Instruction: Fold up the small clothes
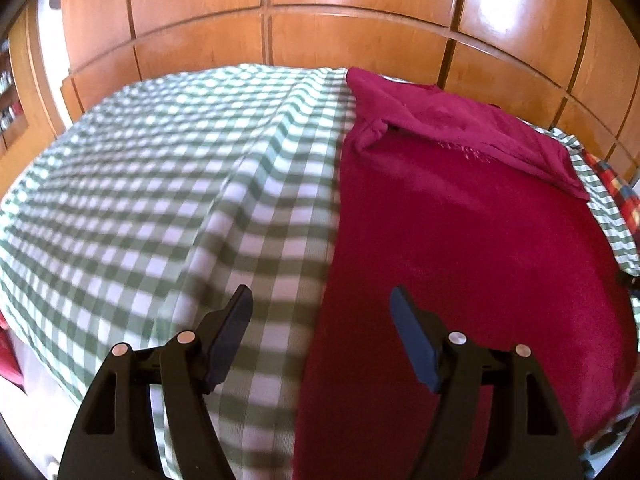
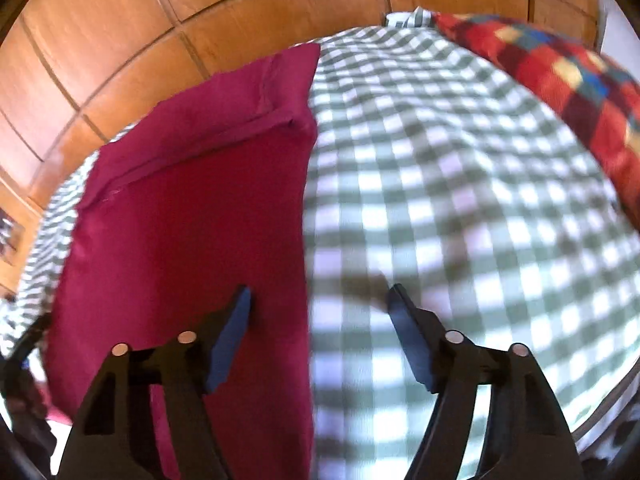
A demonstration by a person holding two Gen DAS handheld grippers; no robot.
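Observation:
A dark magenta garment (image 1: pixel 472 240) lies spread flat on a green-and-white checked bedcover (image 1: pixel 160 184), with a flap folded over at its far end. My left gripper (image 1: pixel 320 300) hovers open above the garment's left edge, nothing between its fingers. In the right wrist view the same magenta garment (image 2: pixel 188 248) fills the left half and the checked cover (image 2: pixel 460 208) the right. My right gripper (image 2: pixel 320 296) stands open above the garment's right edge, one finger over the cloth and the other over the cover, holding nothing.
Wooden wardrobe panels (image 1: pixel 320 12) rise behind the bed. A red, yellow and blue checked cushion (image 2: pixel 560 80) lies at the bed's far right. The bed's edge drops off at the lower left (image 1: pixel 24 380) of the left wrist view.

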